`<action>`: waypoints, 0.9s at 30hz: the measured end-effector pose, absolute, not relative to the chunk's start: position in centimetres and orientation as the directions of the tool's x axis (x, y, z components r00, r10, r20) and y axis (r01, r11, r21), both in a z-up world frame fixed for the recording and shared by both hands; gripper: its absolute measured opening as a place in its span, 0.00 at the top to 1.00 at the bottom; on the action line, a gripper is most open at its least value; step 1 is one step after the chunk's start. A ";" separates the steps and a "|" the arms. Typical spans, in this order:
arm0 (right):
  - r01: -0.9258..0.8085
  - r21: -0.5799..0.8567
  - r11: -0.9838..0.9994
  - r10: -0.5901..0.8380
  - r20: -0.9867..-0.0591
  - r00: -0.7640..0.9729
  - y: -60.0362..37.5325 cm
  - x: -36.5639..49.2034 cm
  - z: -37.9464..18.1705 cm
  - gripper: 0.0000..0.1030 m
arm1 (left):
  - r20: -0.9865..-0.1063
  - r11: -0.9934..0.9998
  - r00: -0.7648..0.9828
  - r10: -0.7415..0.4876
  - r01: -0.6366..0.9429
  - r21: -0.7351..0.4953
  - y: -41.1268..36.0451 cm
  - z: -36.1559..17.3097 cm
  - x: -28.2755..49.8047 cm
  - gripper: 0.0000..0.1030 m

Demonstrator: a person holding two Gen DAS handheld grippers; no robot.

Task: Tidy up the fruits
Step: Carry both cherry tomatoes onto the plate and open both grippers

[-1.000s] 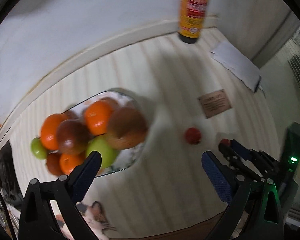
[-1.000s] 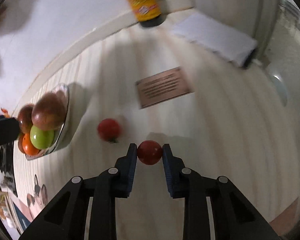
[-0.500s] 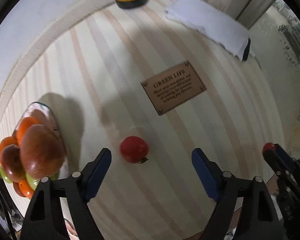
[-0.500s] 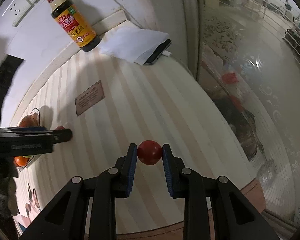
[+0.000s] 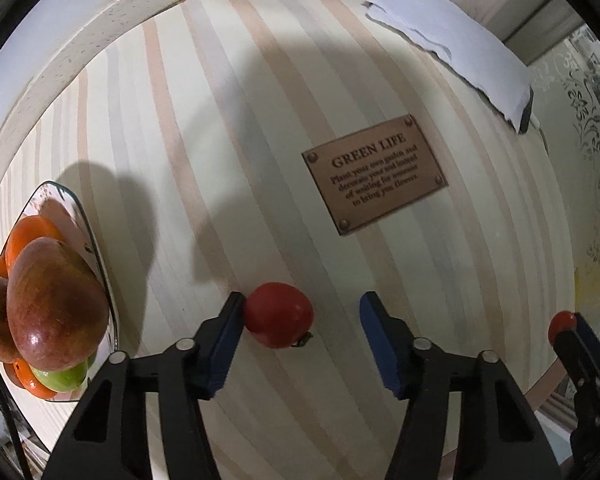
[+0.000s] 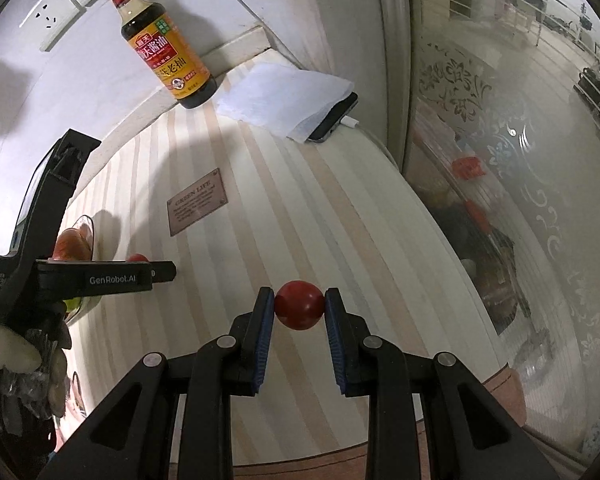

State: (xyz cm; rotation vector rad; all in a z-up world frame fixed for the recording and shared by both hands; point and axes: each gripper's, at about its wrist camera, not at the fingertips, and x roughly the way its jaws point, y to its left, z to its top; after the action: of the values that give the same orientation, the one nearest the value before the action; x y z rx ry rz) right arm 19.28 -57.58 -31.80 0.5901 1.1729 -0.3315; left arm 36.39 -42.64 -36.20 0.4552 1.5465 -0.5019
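Observation:
My left gripper (image 5: 302, 320) is open around a red tomato (image 5: 279, 315) lying on the striped table; the tomato rests against the left pad, with a wide gap to the right pad. My right gripper (image 6: 299, 312) is shut on a second red tomato (image 6: 299, 305) and holds it above the table. That tomato also shows at the right edge of the left wrist view (image 5: 562, 322). A glass plate (image 5: 96, 248) at the left holds a mango (image 5: 52, 304), oranges and green fruit.
A soy sauce bottle (image 6: 164, 48) stands at the back by the wall. A white paper (image 6: 284, 96) lies over a phone (image 6: 334, 120). A brown "GREEN LIFE" plaque (image 5: 374, 176) is fixed on the table. A glass panel (image 6: 520, 160) borders the right side.
My left gripper has swung right from the fruit plate and moved in around the loose tomato. My right gripper has lifted its tomato up and away from the table.

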 end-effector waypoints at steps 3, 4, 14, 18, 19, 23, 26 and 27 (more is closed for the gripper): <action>0.528 0.260 0.809 0.059 -0.928 0.367 -57.4 19.3 -31.6 0.73 | -0.999 0.830 -0.029 -0.035 0.556 -0.045 -42.0 -35.7 37.1 0.67; 0.525 0.260 0.811 0.060 -0.929 0.366 -57.2 19.3 -31.6 0.73 | -0.999 0.834 -0.028 -0.039 0.550 -0.048 -41.7 -35.3 37.6 0.69; 0.491 0.270 0.828 0.078 -0.923 0.376 -55.4 20.2 -30.9 0.73 | -0.994 0.845 -0.038 -0.104 0.524 -0.108 -38.0 -34.8 37.9 0.72; 0.459 0.283 0.842 0.098 -0.917 0.386 -54.0 21.1 -30.0 0.73 | -0.984 0.854 -0.049 -0.169 0.491 -0.171 -35.0 -32.6 36.6 0.72; 0.443 0.288 0.849 0.107 -0.915 0.390 -53.3 21.6 -29.6 0.73 | -0.980 0.859 -0.051 -0.192 0.475 -0.193 -33.7 -31.9 36.4 0.72; 0.374 0.306 0.876 0.142 -0.902 0.407 -50.4 23.1 -28.3 0.73 | -0.965 0.881 -0.031 -0.259 0.402 -0.249 -27.9 -28.8 36.4 0.72; 0.315 0.335 0.888 0.184 -0.887 0.423 -47.4 24.5 -27.2 0.73 | -0.954 0.900 0.006 -0.298 0.335 -0.279 -23.1 -26.4 36.6 0.72; 0.294 0.345 0.891 0.202 -0.882 0.426 -46.1 25.0 -26.9 0.73 | -0.952 0.908 0.024 -0.305 0.310 -0.283 -21.6 -25.1 35.8 0.72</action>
State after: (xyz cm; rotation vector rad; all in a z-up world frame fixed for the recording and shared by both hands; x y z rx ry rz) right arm 25.05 -46.14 -26.88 0.4943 1.1429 -0.0606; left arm 35.84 -21.60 -25.07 0.0044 1.4716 -0.4758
